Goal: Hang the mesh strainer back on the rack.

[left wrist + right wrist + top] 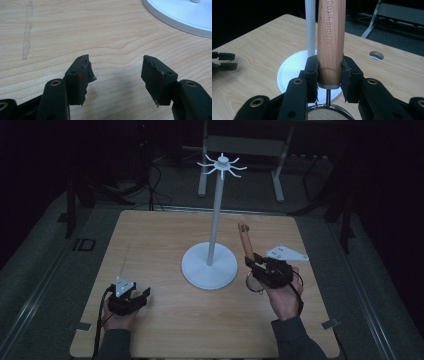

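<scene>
1 wooden-handled strainer (pixel 246 251), 1 white hook stand (pixel 210 265), 2 grippers: left gripper (pixel 141 296), right gripper (pixel 255 261), 1 table (pixel 150 245).

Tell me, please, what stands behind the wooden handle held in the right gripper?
Behind the wooden handle rises the white pole of the stand, on its round base. The handle and jaws cover part of that base.

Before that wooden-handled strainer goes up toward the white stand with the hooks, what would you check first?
1. Right claw shut on the strainer's handle: ok.
2. Strainer lifted, mesh hanging below the claw: ok.
3. Stand upright on the table: ok.
4. Hooks on top bare: ok.
5. Hanging hole at the handle's far end: cannot tell.
6. Left claw open, resting apart from the stand: ok.
</scene>
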`<act>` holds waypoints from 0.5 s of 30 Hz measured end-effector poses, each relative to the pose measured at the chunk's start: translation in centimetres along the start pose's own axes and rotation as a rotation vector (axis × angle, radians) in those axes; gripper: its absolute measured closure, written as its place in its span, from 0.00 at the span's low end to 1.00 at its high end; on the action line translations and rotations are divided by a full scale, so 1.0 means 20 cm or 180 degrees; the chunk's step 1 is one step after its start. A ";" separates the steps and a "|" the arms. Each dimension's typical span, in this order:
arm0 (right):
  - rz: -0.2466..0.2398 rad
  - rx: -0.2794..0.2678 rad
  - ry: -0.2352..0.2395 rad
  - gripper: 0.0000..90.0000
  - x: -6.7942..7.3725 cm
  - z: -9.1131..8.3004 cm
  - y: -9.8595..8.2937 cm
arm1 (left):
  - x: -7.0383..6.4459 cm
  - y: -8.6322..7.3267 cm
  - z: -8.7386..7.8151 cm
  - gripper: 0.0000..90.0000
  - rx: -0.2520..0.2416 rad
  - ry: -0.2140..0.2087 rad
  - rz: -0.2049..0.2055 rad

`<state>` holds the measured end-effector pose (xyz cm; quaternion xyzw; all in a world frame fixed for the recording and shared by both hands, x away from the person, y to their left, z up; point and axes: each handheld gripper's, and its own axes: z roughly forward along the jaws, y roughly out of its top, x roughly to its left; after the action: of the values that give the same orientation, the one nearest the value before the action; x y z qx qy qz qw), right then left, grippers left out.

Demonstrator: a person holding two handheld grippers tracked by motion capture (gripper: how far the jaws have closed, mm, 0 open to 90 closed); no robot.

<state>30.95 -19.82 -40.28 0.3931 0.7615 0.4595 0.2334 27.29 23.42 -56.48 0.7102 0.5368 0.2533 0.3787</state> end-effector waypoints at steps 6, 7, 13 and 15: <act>0.0029 -0.0057 -0.0001 0.77 0.00 -0.01 0.02 | 0.00 0.00 0.00 0.45 -0.0008 -0.0003 -0.0008; 0.0031 -0.0077 0.0006 0.77 -0.01 -0.01 0.02 | 0.00 0.00 0.00 0.45 -0.0009 -0.0006 -0.0012; 0.0076 -0.0135 0.0026 0.77 -0.01 -0.01 0.03 | 0.00 0.00 0.00 0.45 -0.0007 -0.0010 -0.0014; 0.0086 -0.0155 0.0020 0.77 -0.02 -0.01 0.03 | 0.00 0.00 0.00 0.45 -0.0007 -0.0011 -0.0014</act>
<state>31.20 -20.02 -39.70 0.3961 0.7455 0.4822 0.2342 27.32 23.48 -56.49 0.7090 0.5374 0.2519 0.3809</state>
